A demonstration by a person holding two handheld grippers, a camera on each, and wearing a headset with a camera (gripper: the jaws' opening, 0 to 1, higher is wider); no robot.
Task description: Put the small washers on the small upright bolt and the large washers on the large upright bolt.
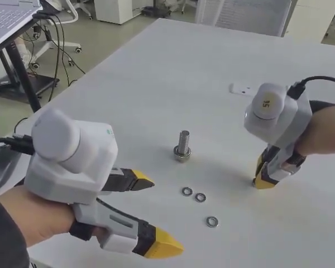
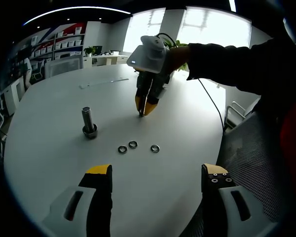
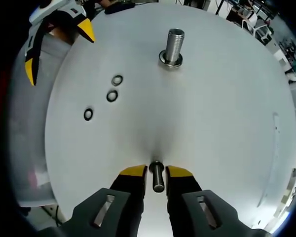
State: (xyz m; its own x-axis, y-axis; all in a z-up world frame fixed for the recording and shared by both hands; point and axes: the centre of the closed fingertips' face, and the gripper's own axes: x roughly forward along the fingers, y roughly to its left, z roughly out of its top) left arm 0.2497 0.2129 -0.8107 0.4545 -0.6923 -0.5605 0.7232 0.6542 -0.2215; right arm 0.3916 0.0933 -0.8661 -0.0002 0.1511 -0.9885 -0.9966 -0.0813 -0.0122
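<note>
Now right claw clamps small bolt.

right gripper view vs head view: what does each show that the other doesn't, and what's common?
Right gripper view adds: a small bolt clamped between the right gripper's jaws, down at the table. Head view adds: a laptop at top left, a mesh chair behind the table, and a small white piece lying on the tabletop. Shared: the large bolt standing upright, three loose washers near it, and the left gripper with its jaws open.
</note>
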